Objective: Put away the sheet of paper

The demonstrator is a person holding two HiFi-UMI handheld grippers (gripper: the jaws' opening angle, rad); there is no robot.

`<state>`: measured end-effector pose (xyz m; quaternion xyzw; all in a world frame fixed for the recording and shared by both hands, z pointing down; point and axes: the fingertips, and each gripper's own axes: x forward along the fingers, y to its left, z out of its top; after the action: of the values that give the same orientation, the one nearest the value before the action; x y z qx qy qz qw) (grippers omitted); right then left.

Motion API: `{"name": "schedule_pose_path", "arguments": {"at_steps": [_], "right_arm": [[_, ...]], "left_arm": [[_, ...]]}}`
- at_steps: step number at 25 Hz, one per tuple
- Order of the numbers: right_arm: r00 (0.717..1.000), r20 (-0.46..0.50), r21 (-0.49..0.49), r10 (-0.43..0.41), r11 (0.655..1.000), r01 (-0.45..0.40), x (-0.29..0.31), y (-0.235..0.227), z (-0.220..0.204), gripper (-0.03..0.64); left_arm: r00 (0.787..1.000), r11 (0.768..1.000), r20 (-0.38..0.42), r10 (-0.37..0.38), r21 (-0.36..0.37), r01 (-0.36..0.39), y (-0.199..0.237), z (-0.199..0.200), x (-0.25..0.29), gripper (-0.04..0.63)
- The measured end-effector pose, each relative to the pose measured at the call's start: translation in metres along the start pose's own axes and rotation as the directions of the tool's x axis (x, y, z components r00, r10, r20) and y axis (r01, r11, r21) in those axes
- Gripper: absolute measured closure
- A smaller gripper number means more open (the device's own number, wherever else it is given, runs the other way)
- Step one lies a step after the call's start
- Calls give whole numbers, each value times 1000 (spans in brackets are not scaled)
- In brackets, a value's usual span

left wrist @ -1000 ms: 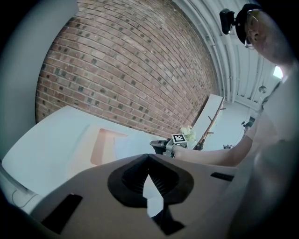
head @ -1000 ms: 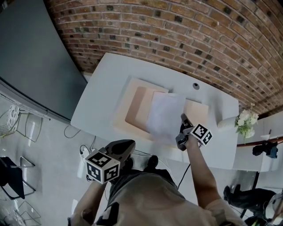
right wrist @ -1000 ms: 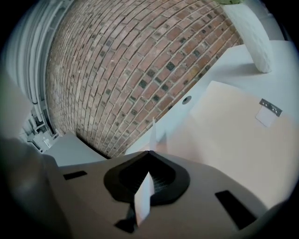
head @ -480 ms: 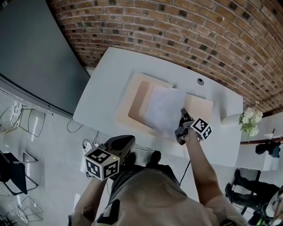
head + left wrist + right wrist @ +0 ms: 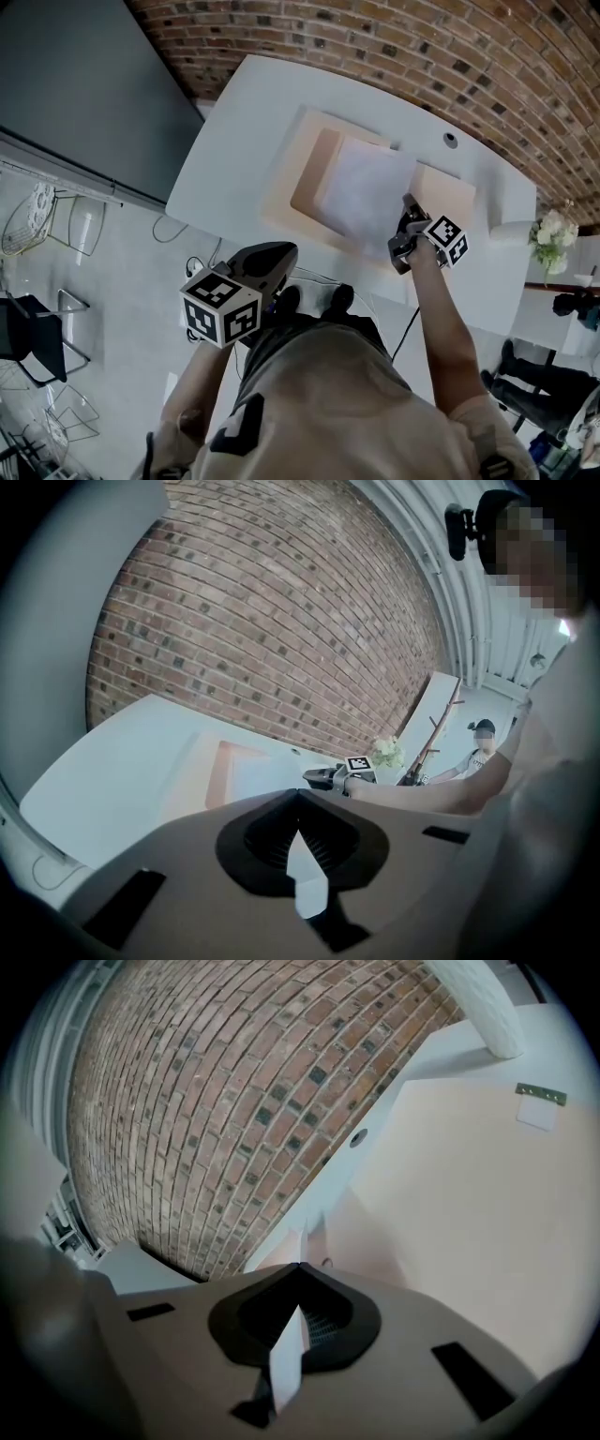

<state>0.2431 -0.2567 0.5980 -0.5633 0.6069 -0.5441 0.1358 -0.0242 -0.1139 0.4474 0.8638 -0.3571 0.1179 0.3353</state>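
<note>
Right gripper (image 5: pixel 408 206) and the sheet of paper (image 5: pixel 364 192) had moved away from the person since the earlier frame, so the sheet sat further onto the beige pad (image 5: pixel 286 197) and less of it hung past the pad's near edge. Jaws were pressed together on the sheet's right edge. In the right gripper view a thin white edge stood just beyond the closed tips (image 5: pixel 298 1265). The sheet spread out to the left of this gripper, covering the right part of the darker tan panel (image 5: pixel 314 183) inside the pad. A second beige board (image 5: pixel 452 192) lay just right of the gripper, with a small tag (image 5: pixel 541 1101) near its far corner. Beyond the gripper was a round hole in the desk (image 5: pixel 451 141), then the brick wall (image 5: pixel 394 47).

Left gripper (image 5: pixel 279 255) was held off the desk's (image 5: pixel 234 141) near edge, close to the person's body, well apart from the right one. Its jaws were closed together with nothing between them (image 5: pixel 298 794). Ahead of it in the left gripper view were the desk, the pad and the right gripper's marker cube (image 5: pixel 357 763). White flowers (image 5: pixel 555 228) stood far to the right.
</note>
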Motion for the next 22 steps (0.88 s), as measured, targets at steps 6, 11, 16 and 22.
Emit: {"name": "schedule_pose_path", "arguments": {"at_steps": [6, 11, 16, 22], "right_arm": [[1000, -1, 7, -28, 1000, 28, 3, -2, -7, 594], [999, 4, 8, -46, 999, 46, 5, -4, -11, 594], [997, 15, 6, -69, 998, 69, 2, -7, -13, 594], [996, 20, -1, -88, 996, 88, 3, -5, -17, 594]], "left_arm": [[1000, 1000, 2, -1, -6, 1, 11, 1, -4, 581], [1000, 1000, 4, -9, -6, 9, 18, 2, -8, 581], [999, 999, 5, -33, 0, 33, 23, 5, -12, 581], [998, 998, -19, -62, 3, 62, 28, -1, -21, 581]]}}
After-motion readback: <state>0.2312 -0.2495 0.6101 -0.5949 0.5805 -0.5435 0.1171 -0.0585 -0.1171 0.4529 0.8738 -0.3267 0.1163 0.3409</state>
